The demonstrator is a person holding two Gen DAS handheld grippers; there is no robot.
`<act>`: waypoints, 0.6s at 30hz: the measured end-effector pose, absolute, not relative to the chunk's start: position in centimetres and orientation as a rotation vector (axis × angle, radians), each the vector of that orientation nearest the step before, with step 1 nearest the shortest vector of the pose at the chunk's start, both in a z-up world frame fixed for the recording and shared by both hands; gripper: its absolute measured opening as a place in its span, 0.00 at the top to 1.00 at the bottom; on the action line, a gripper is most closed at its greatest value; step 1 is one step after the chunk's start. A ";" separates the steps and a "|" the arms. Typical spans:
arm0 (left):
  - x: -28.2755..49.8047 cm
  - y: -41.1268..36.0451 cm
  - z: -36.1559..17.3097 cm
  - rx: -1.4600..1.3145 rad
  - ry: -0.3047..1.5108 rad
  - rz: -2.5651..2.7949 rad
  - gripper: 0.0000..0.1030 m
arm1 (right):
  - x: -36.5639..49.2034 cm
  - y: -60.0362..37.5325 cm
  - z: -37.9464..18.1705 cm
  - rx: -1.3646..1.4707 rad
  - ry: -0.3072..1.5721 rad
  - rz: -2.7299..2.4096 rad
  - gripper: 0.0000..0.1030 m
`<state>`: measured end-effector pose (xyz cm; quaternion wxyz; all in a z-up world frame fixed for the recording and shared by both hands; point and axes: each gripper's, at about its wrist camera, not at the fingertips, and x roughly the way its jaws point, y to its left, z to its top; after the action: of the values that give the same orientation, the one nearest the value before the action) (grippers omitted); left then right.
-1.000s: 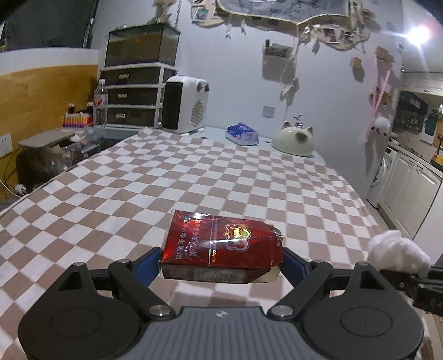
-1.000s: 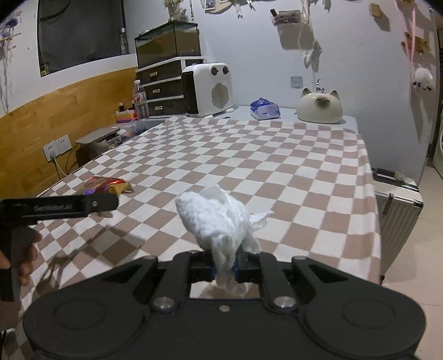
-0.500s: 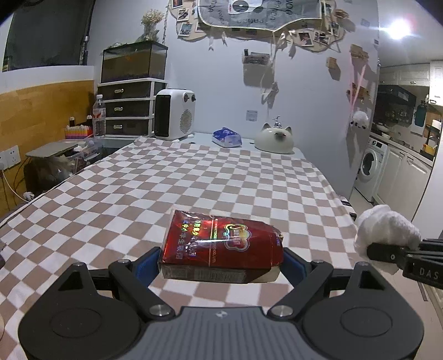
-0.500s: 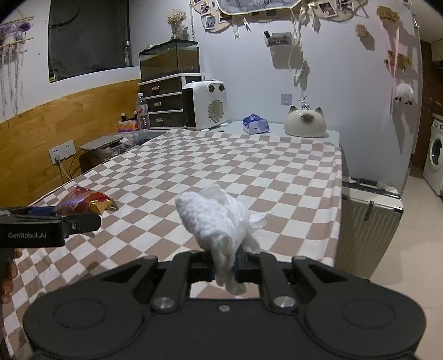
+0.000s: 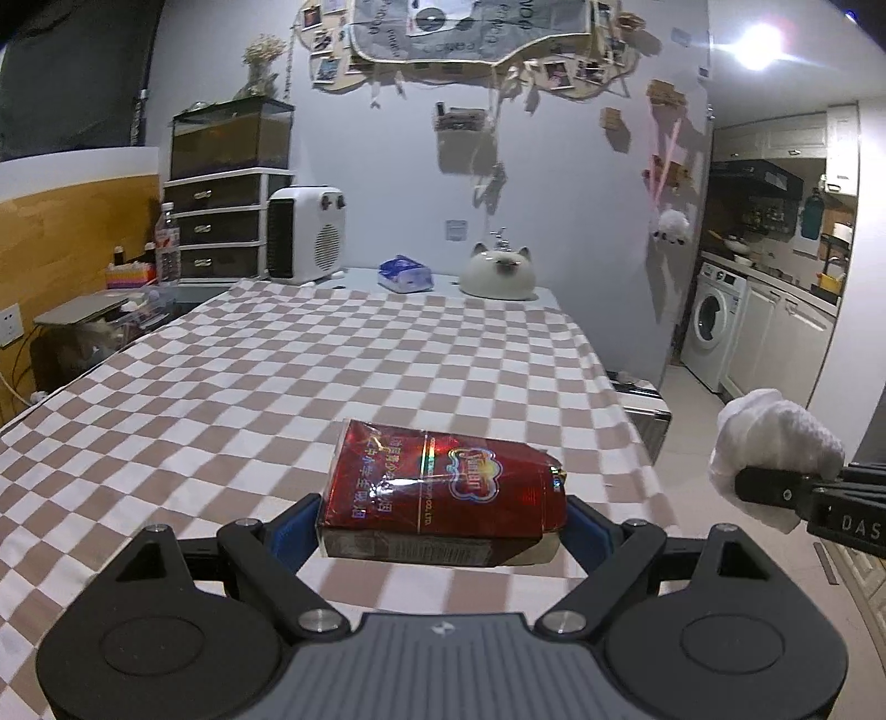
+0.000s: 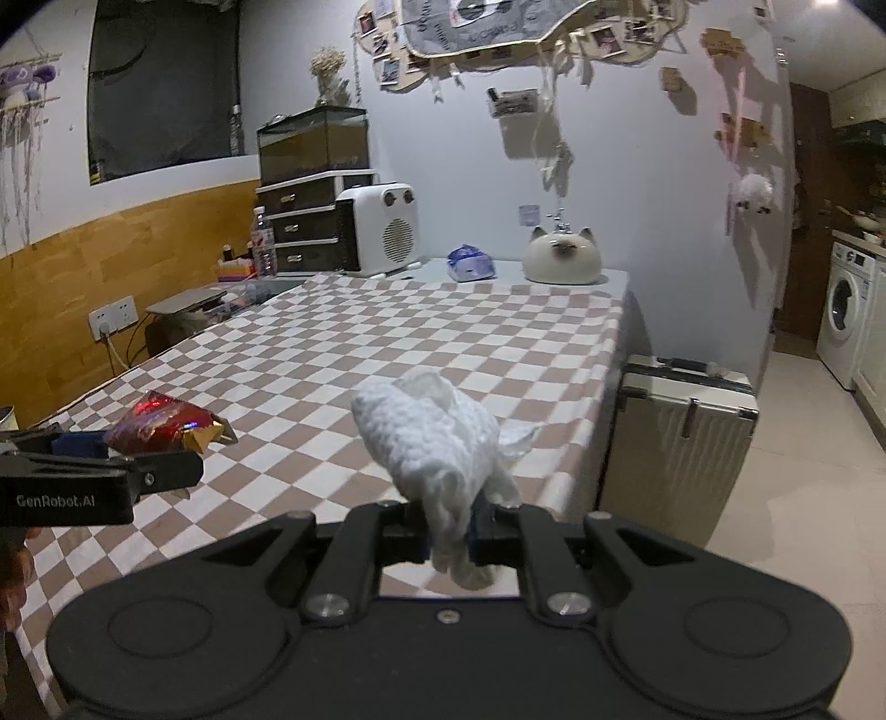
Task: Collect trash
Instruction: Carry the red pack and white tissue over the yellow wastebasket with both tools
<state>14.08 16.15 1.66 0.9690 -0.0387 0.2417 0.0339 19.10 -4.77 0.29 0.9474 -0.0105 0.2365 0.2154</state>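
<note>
1. Both grippers carry trash: our left gripper [image 5: 443, 515] is clamped across the crushed red foil cigarette pack [image 5: 443, 487], long axis crosswise.
2. Our right gripper [image 6: 449, 531] pinches the crumpled white tissue wad [image 6: 437, 443], raised near the checkered tablecloth's [image 5: 332, 354] right edge; no bin shows.

Dim bluish room; a ceiling light [image 5: 761, 39] flares at the upper right, wall ornaments cast shadows, and fisheye edges curve and darken.
</note>
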 end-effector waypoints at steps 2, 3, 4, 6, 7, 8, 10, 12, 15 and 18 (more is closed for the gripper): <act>14.0 15.1 1.7 -0.069 0.486 0.064 0.13 | 18.6 -6.0 0.4 -0.014 0.474 0.427 0.89; 14.1 14.5 1.7 -0.063 0.485 0.063 0.13 | 18.3 -6.6 0.4 -0.011 0.470 0.422 0.89; 14.1 13.9 1.6 -0.058 0.484 0.060 0.13 | 18.1 -7.1 0.4 -0.010 0.467 0.418 0.89; 14.1 12.6 1.6 -0.052 0.482 0.046 0.13 | 17.6 -8.4 0.4 -0.005 0.462 0.409 0.89; 14.1 11.9 1.5 -0.049 0.483 0.036 0.13 | 17.3 -9.0 0.4 -0.002 0.461 0.403 0.88; 14.1 11.2 1.5 -0.046 0.483 0.028 0.13 | 17.0 -9.7 0.4 0.001 0.459 0.396 0.89; 14.2 9.8 1.4 -0.037 0.484 0.013 0.13 | 16.5 -11.1 0.3 0.008 0.458 0.378 0.89; 14.3 8.3 1.2 -0.032 0.486 0.002 0.13 | 16.2 -12.5 0.2 0.017 0.458 0.358 0.89; 14.4 6.2 0.9 -0.023 0.489 -0.017 0.13 | 15.5 -14.7 0.0 0.033 0.455 0.327 0.89; 14.6 3.9 0.7 -0.011 0.490 -0.038 0.13 | 15.0 -17.0 -0.2 0.046 0.453 0.295 0.89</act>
<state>14.56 3.94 0.71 0.9700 -0.0055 0.2424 -0.0190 14.96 -17.01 -0.23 0.9634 0.0227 0.2240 0.1456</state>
